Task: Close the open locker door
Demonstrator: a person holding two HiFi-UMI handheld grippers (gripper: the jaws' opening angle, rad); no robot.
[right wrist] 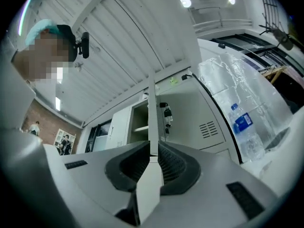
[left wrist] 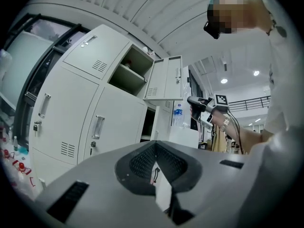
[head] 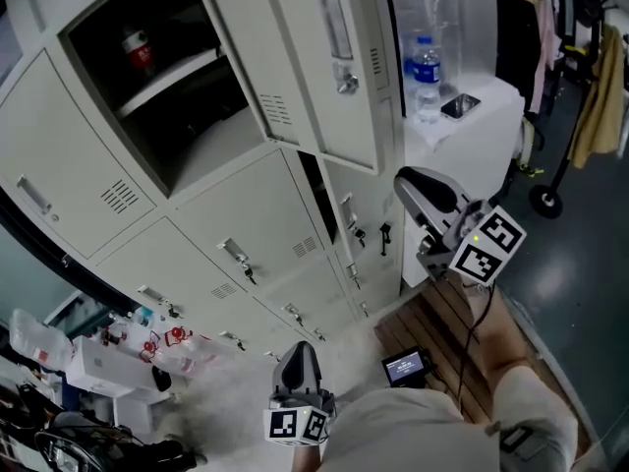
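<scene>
The upper locker stands open, and its grey door swings out toward me. A red can sits on its shelf. My right gripper is raised just below and right of the door's lower corner, jaws shut and empty. In the right gripper view the door's thin edge lines up straight ahead of the right gripper; contact cannot be told. My left gripper hangs low near my body, shut and empty. In the left gripper view the left gripper faces the lockers and the open door.
A white cabinet right of the lockers carries a water bottle and a phone. A wooden pallet with a small screen device lies by my feet. Clothes hang at the far right. Clutter fills the lower left.
</scene>
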